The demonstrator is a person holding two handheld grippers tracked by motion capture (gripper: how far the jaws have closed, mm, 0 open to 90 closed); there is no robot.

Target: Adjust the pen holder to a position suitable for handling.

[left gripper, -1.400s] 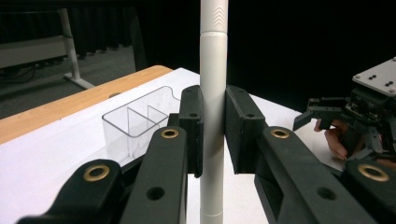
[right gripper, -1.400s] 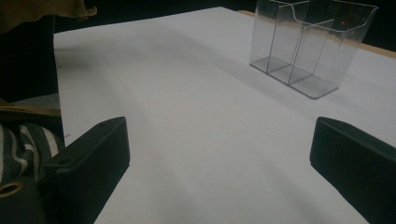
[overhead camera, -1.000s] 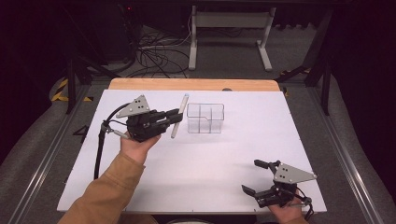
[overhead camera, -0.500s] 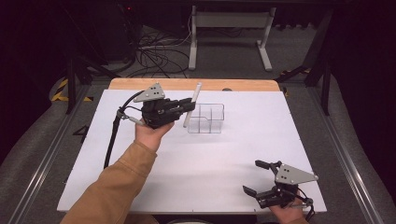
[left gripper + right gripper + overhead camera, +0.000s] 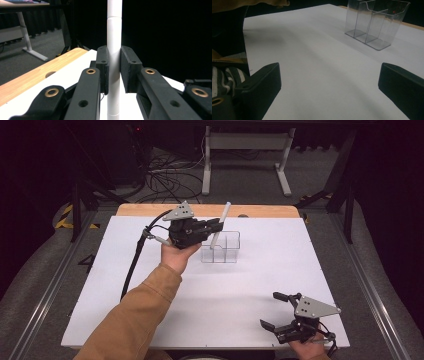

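**White tube clenched in the left claw above the clear organiser**

White plastic, a slim tube, stands between the two black pads of the left claw, which are clenched on it at about mid-length. In the left gripper view the tube runs upright through the pads, passing out of the picture at top and bottom. In the high view it leans, its upper end toward the far wooden edge of the bench and its lower end over the left part of a clear plastic organiser. Whether the tip touches the organiser I cannot tell. The organiser, divided into compartments, stands on the white sheet covering the bench, a little behind its middle. A hand in a tan sleeve carries the left claw from below, its cable trailing off to the left. Well apart, at the near right corner of the bench, the right claw rests released, its jaws spread wide with nothing between them.
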